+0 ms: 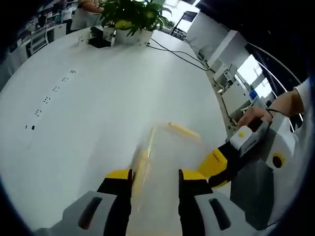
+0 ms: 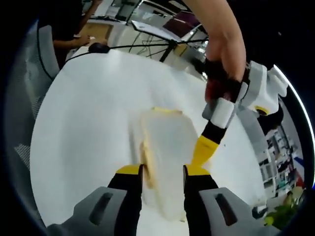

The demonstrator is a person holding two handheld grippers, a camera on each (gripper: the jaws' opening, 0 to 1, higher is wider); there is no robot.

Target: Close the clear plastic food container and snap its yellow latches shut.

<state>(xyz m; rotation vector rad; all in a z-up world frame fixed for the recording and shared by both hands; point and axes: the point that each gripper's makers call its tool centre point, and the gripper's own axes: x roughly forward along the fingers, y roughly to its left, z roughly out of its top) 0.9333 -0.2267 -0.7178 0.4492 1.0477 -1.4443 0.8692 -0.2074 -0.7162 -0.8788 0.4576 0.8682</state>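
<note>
1. The clear plastic food container (image 1: 165,162) lies on the round white table (image 1: 98,113), blurred in both views, its yellow latches showing as smears along its edges.
2. In the left gripper view the left gripper (image 1: 155,179) has its yellow-tipped jaws on either side of the near end of the container; the blur hides whether they press on it, so I cannot tell if it grips.
3. The right gripper (image 1: 216,164) comes in from the right of that view, held by a hand (image 1: 256,117), its yellow tip at the container's side.
4. In the right gripper view the right gripper (image 2: 162,174) straddles the container (image 2: 165,147) the same way, its jaws close beside the walls; contact is not clear.
5. There the left gripper (image 2: 209,145) reaches down from the upper right, held in a gloved hand (image 2: 224,83), tip against the container's edge.
6. At the table's far side stand a potted plant (image 1: 133,17) and black cables (image 1: 179,54).
</note>
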